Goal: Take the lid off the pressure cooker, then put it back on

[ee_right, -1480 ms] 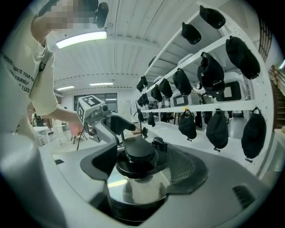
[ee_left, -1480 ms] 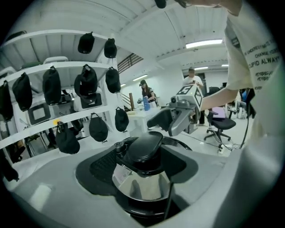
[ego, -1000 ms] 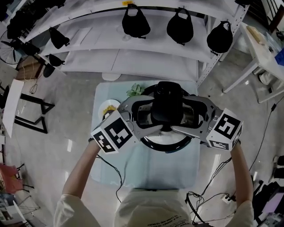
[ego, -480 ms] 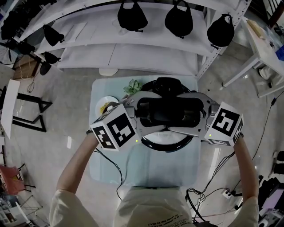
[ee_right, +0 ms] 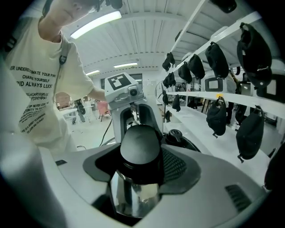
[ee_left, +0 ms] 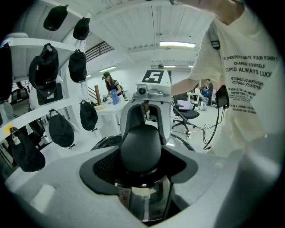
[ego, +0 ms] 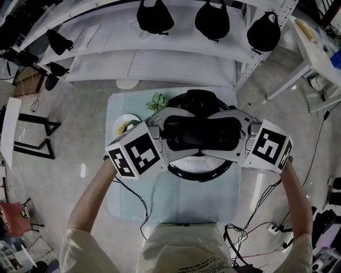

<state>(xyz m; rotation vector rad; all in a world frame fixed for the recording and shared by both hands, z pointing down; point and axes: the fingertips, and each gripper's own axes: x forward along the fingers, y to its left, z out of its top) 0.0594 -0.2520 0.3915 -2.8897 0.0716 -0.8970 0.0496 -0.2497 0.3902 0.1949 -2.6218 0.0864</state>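
The pressure cooker [ego: 200, 175] stands on a pale table, its black rim showing under both grippers. A rounded black lid handle [ego: 198, 132] sits over its middle. My left gripper [ego: 184, 133] reaches in from the left and my right gripper [ego: 216, 133] from the right, facing each other. In the left gripper view the handle [ee_left: 140, 147] lies between the jaws of the left gripper [ee_left: 141, 156], with shiny steel [ee_left: 142, 200] below. In the right gripper view the handle [ee_right: 140, 142] lies between the closing jaws of the right gripper [ee_right: 140, 153]. Pad contact is hard to make out.
A plate [ego: 127, 128] and a small green plant [ego: 157, 101] sit at the table's [ego: 176, 208] back left. White shelves with black caps [ego: 154, 16] stand right behind the table. A black valve knob [ee_right: 174, 135] shows on the lid. Cables trail on the floor.
Both grippers have turned slightly and sit a little tighter round the black handle. The cooker has stayed in place on the table.
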